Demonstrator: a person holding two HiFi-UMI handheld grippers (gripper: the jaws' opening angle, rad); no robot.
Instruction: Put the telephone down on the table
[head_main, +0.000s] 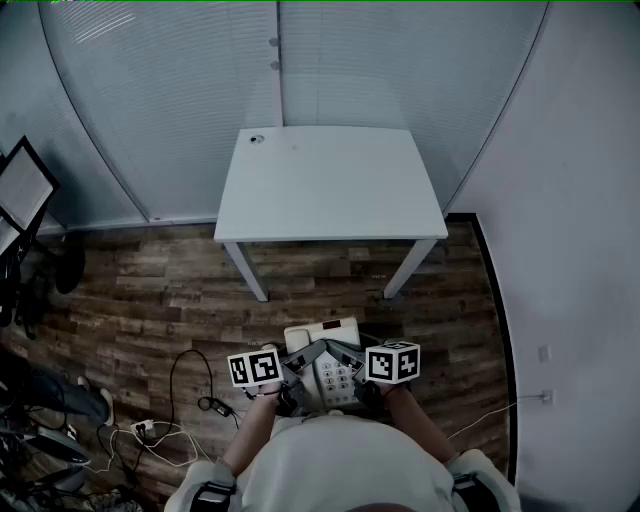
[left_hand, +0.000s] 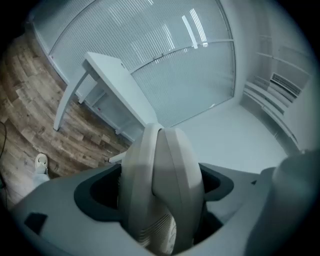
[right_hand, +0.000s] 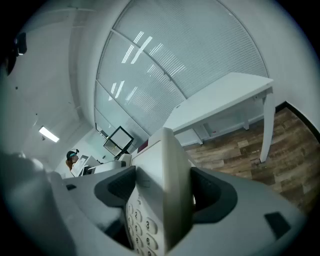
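A beige desk telephone (head_main: 325, 362) with a keypad is held in the air in front of the person's body, above the wooden floor. My left gripper (head_main: 298, 366) is shut on its left side, where the handset (left_hand: 160, 185) fills the space between the jaws. On the right side my right gripper (head_main: 352, 362) is shut on the telephone body (right_hand: 162, 190), with the keypad (right_hand: 141, 225) showing beside it. The white table (head_main: 330, 185) stands ahead of the telephone, apart from it, and shows in both gripper views as well (left_hand: 112, 75) (right_hand: 220, 100).
A small round fitting (head_main: 257, 139) sits at the table's far left corner. A glass wall with blinds (head_main: 200, 80) runs behind the table. A monitor (head_main: 22, 185) stands at the left. Cables and a power strip (head_main: 140, 430) lie on the floor at the lower left.
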